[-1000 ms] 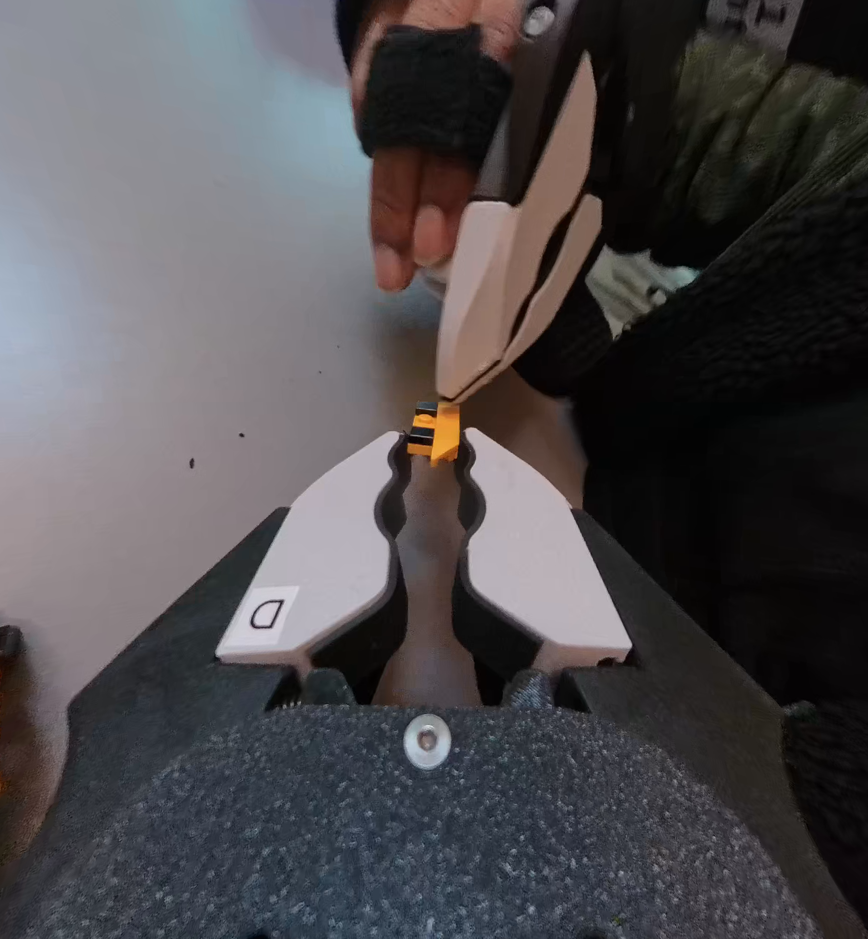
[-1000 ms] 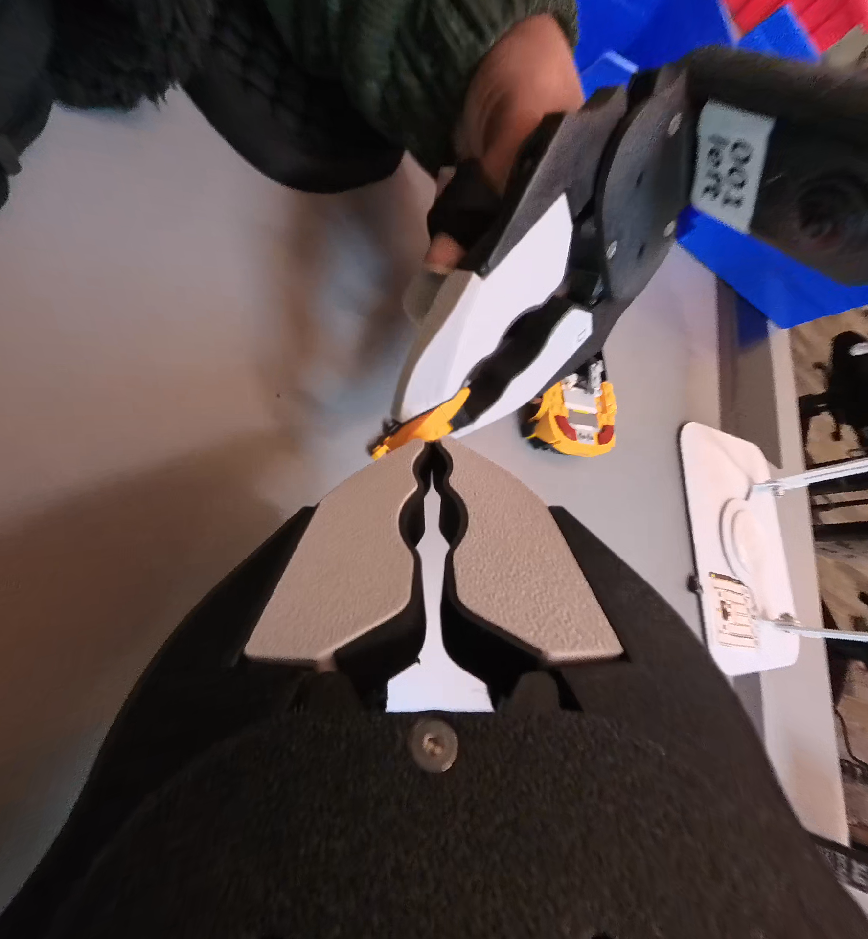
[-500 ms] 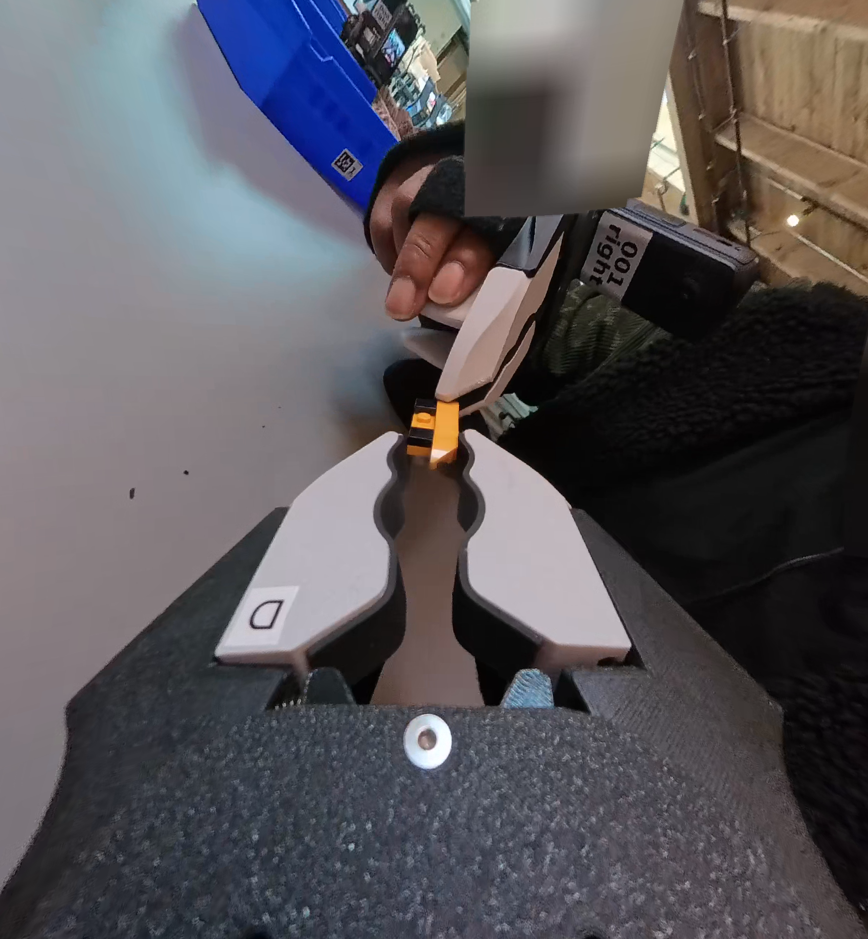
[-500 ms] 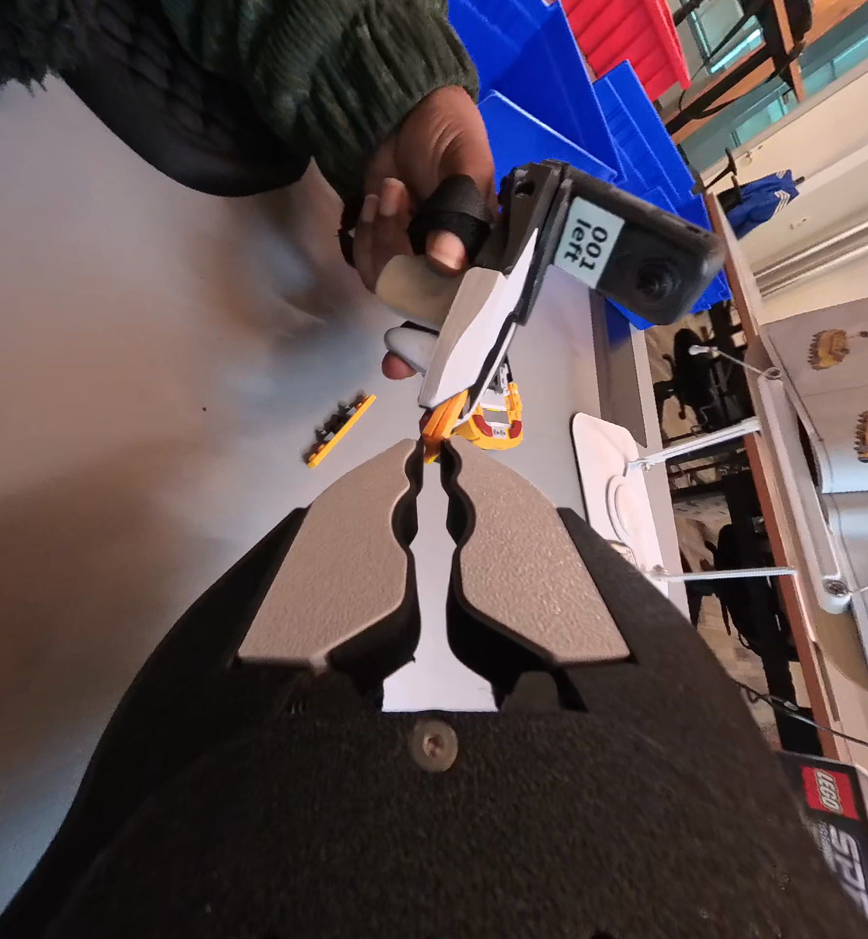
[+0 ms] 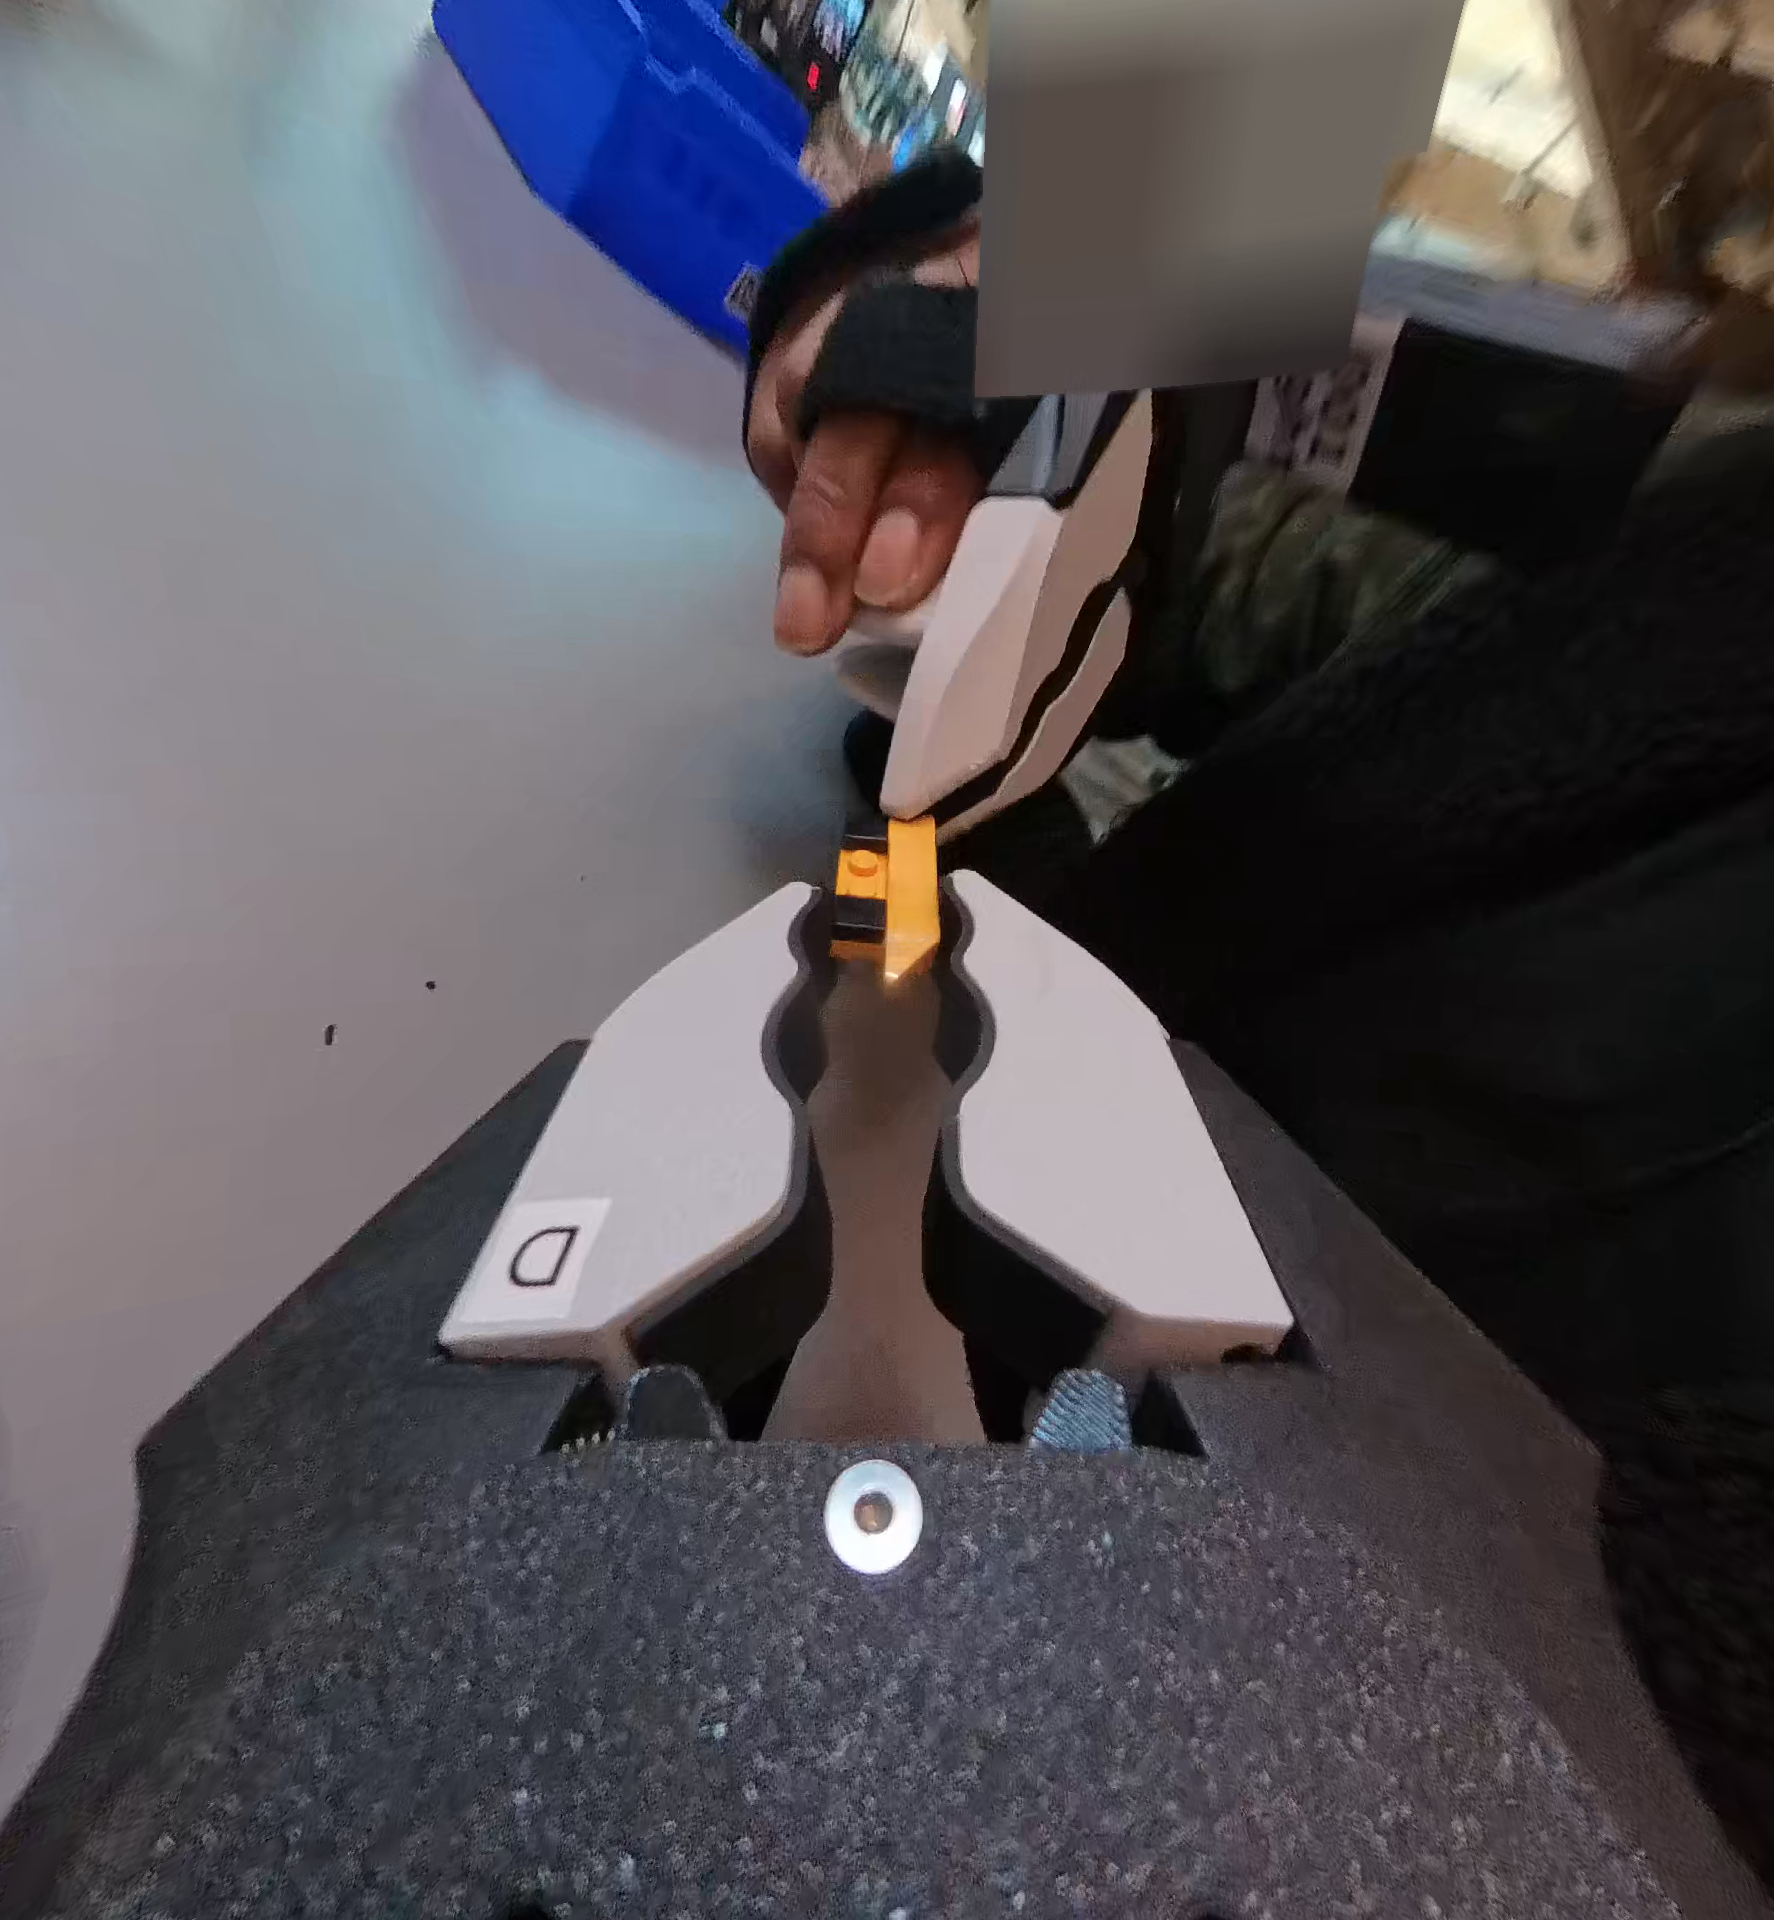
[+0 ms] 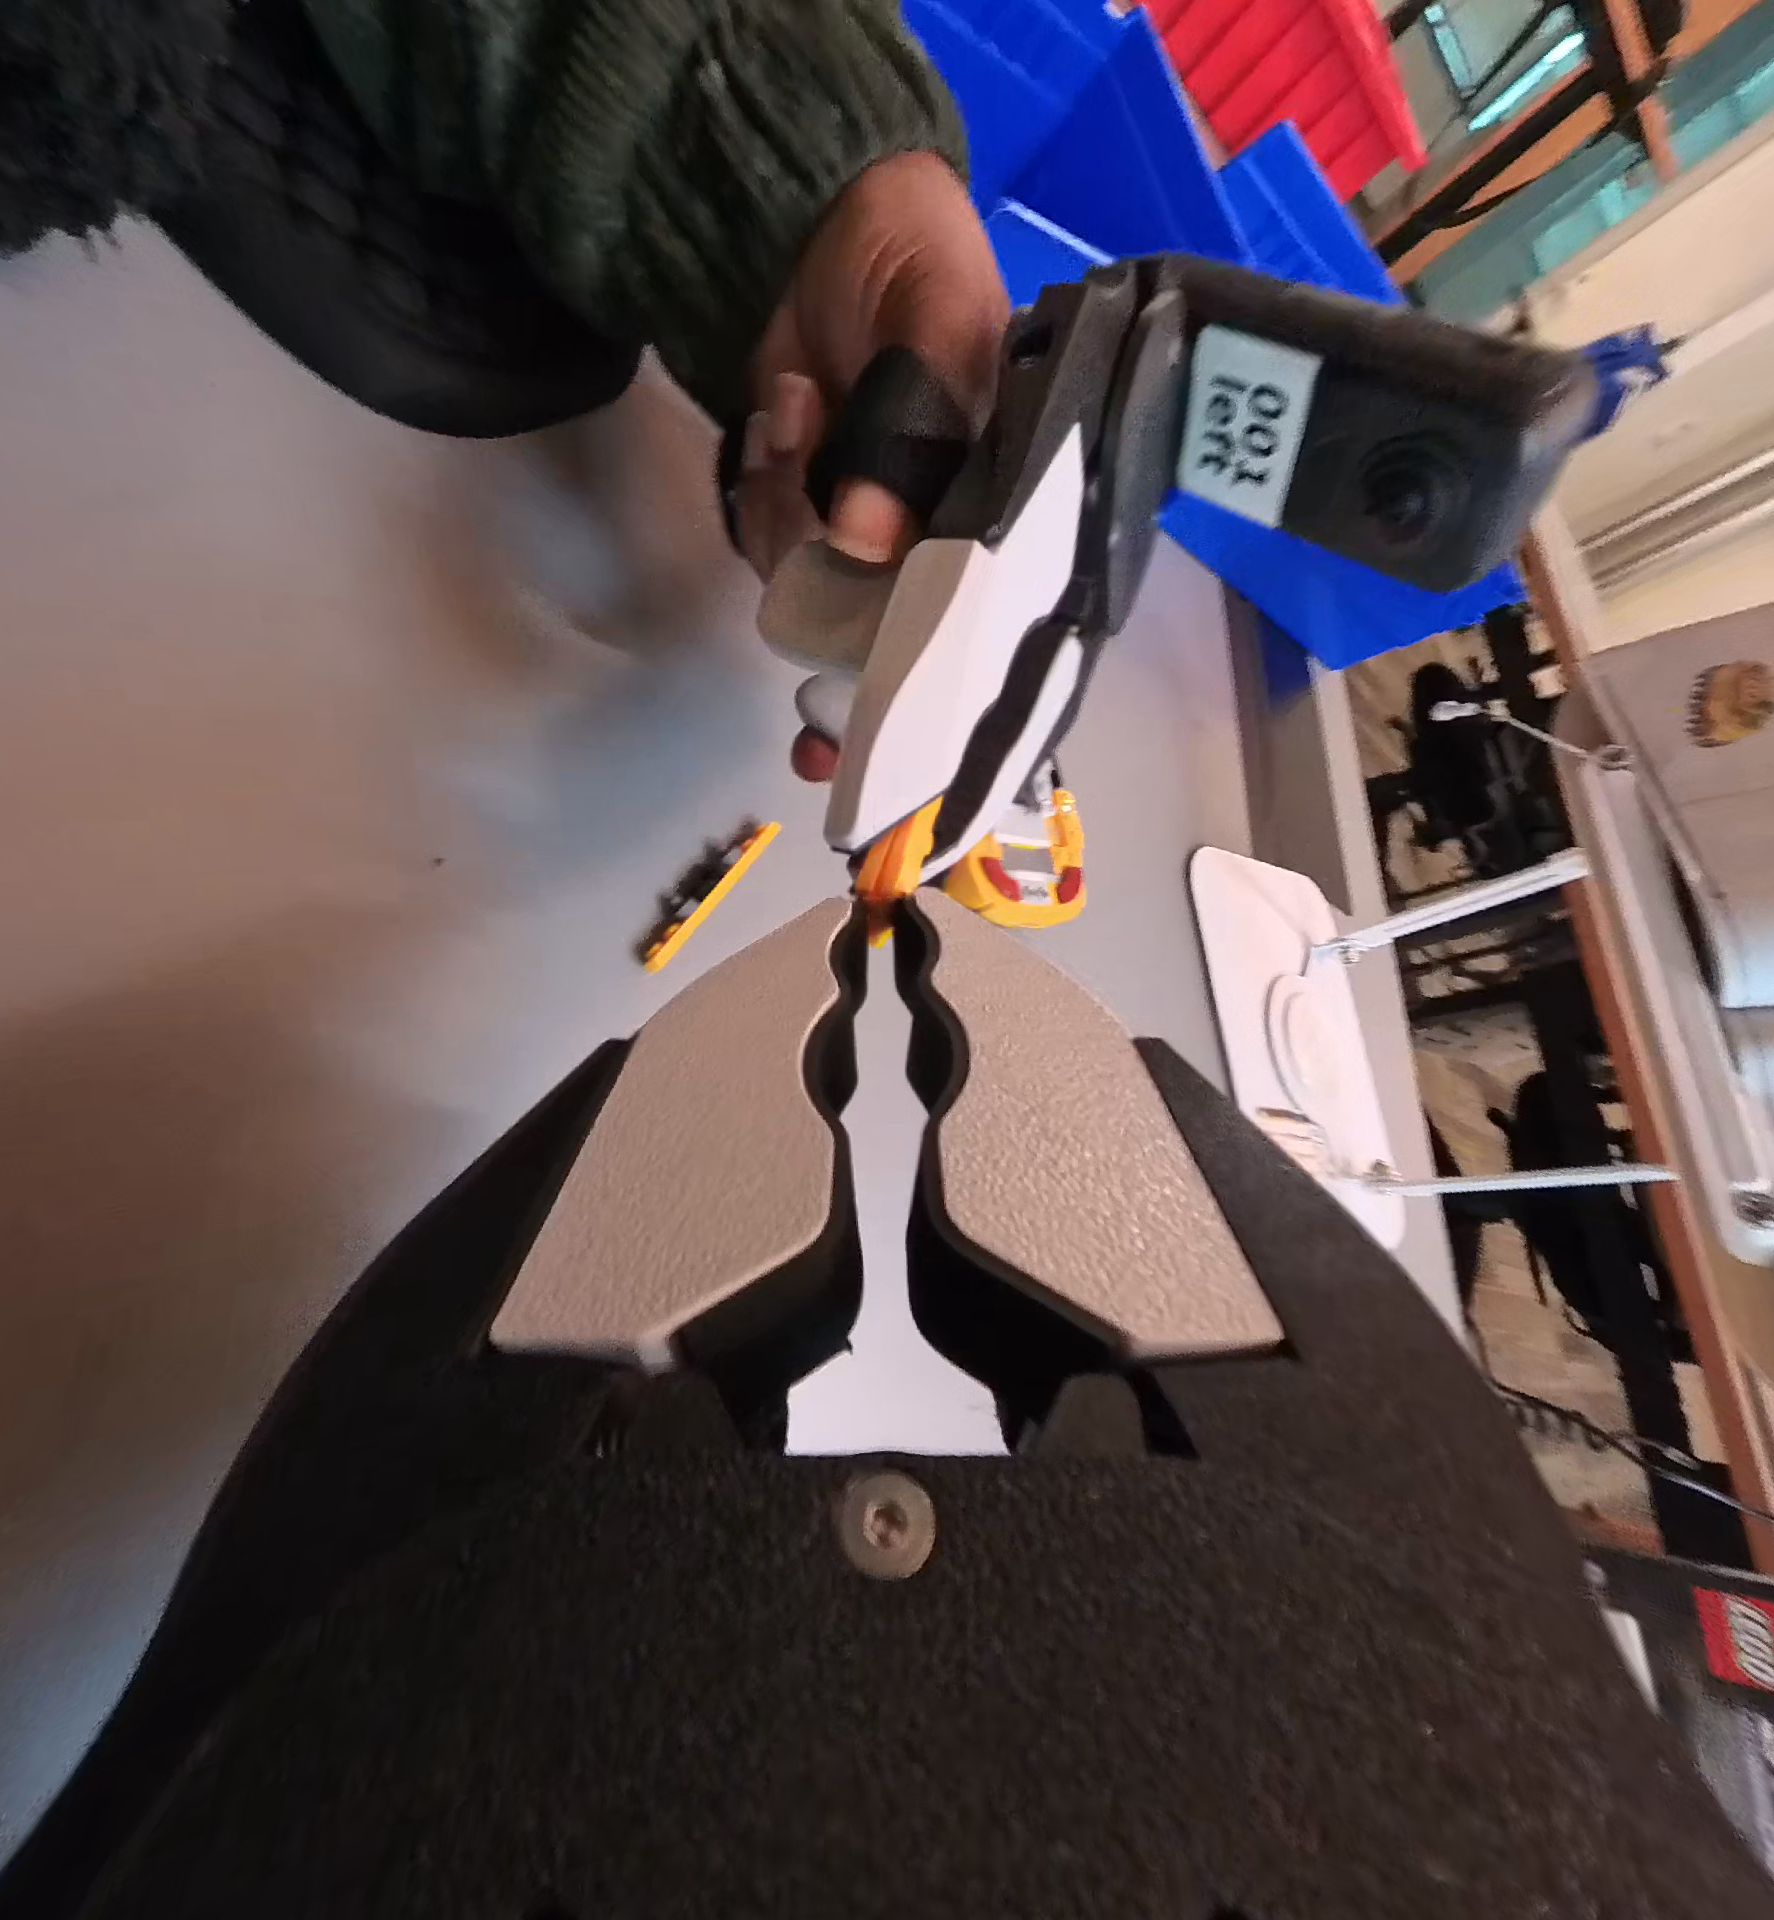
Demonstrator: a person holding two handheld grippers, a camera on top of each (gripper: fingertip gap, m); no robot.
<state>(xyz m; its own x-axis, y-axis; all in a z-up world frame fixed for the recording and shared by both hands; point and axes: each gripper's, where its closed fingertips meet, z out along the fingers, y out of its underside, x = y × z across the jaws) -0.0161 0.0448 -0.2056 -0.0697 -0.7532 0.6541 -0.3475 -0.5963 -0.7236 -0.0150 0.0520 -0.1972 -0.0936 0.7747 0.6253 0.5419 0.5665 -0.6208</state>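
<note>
My left gripper is shut on a small orange and black brick piece, held above the grey table. My right gripper comes down from above, and its closed tips meet the piece's far end. In the right wrist view my right gripper has the orange piece pinched at its fingertips. The left gripper grips the same piece from above. A person's hands hold both grippers.
A flat orange plate with black parts lies on the table to the left. An orange partly built model with red parts sits behind the grippers. A white stand, blue bins and a printed box are to the right. My left and right fingertips are right by each other.
Both grippers stay shut on the orange piece. They have tilted and swung together, so the blue bins and the orange plate on the table have come into view.
</note>
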